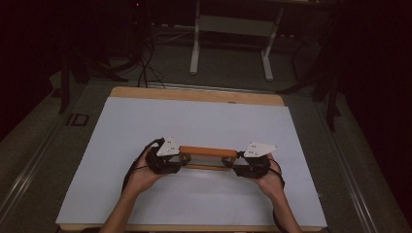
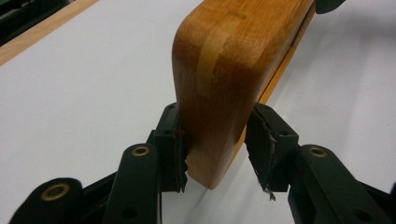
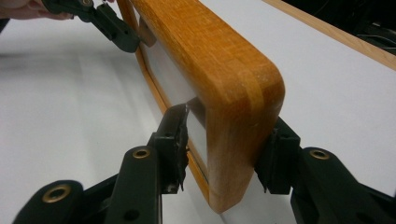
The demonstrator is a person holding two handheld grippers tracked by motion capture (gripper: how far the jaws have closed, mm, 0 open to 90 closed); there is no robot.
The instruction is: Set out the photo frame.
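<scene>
Wooden frame (image 1: 208, 154): a thick rectangular item with rounded corners, standing on its long edge on the white table (image 1: 194, 121), near the table's middle and slightly toward the near side. A thinner orange rim and a pale inner panel (image 3: 170, 79) are visible on one face in the right gripper view; whether that panel is glass or board cannot be determined.

Left gripper (image 1: 167, 162): clenched on the left end of the frame. In the left gripper view its jaws straddle the rounded corner low down; the left pad (image 2: 175, 144) touches the wood, while a narrow gap appears to remain at the other pad.

Right gripper (image 1: 250, 165): grasping the right end. In the right gripper view one jaw presses the panel side and the other the back face.

Handling judgement: the frame is rigid and will not flex between the two grips. It appears moderately heavy for its size. The finished wood looks smooth, so slip under the pads is possible; the rounded corners reduce contact area. Hold on the flat faces of the end rails, clear of the panel, which may be fragile. Keep both ends level when lifting.

Markings: no brand, label or writing is readable on the frame, grippers or table.

Far zone: a wooden table edge (image 1: 194, 93), then a dark floor with cables and a white stand (image 1: 233, 34).
</scene>
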